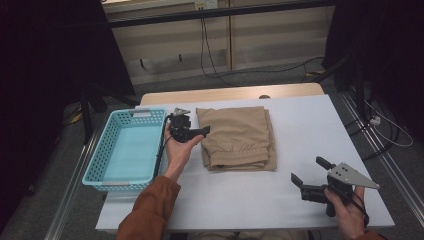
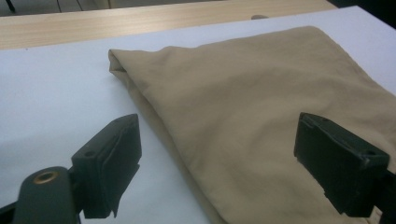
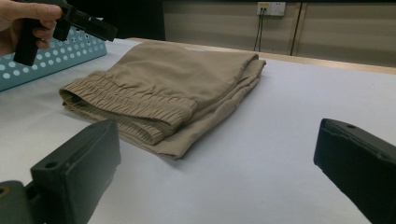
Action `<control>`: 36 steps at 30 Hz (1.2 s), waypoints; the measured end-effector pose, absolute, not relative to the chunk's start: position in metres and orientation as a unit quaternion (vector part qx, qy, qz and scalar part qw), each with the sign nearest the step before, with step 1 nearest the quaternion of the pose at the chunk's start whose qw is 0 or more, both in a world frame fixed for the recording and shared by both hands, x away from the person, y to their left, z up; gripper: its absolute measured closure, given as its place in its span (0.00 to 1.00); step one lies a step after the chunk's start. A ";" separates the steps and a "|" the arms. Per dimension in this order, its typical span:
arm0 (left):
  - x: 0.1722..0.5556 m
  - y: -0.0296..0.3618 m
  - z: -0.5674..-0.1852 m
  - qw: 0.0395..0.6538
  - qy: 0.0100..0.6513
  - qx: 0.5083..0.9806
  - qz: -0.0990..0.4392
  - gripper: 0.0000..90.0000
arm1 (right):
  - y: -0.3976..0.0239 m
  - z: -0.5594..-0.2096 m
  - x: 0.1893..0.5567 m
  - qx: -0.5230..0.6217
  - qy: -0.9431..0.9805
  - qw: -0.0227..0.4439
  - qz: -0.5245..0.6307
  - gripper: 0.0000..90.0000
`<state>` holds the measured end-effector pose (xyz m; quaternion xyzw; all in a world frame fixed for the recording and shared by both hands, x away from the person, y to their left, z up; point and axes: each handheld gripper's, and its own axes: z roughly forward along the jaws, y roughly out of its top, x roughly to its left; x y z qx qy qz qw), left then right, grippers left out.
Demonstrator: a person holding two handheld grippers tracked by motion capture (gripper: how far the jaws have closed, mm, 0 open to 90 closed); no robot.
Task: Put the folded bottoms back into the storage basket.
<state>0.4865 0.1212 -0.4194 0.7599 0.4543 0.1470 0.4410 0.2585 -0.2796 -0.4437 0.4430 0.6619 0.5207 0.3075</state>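
While the turquoise basket [image 1: 131, 150] sits at the table's left end, the left gripper [image 1: 204, 131], jaws wide, hovers at the edge of the folded tan trousers [image 1: 236, 137] lying mid-table; the right gripper [image 1: 309, 170] waits wide, well apart.

Folded trousers [image 1: 236, 136]: tan woven cloth, matt, soft, elastic waistband gathered into ridges. Desk [image 1: 300, 130]: smooth matt white top — pale wood-grain strip at far edge. Basket [image 1: 112, 145]: turquoise perforated plastic. Tongs' pads [image 2: 109, 163]: matt black.
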 end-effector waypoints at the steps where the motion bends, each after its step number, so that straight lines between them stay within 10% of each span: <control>1: 0.488 0.121 -0.420 0.440 0.455 0.760 0.149 0.20 | -0.279 -0.444 0.259 0.443 0.662 0.307 0.521 0.01; 36: 0.510 0.109 -0.458 0.356 0.473 0.798 0.112 0.54 | -0.280 -0.446 0.260 0.448 0.667 0.295 0.517 0.01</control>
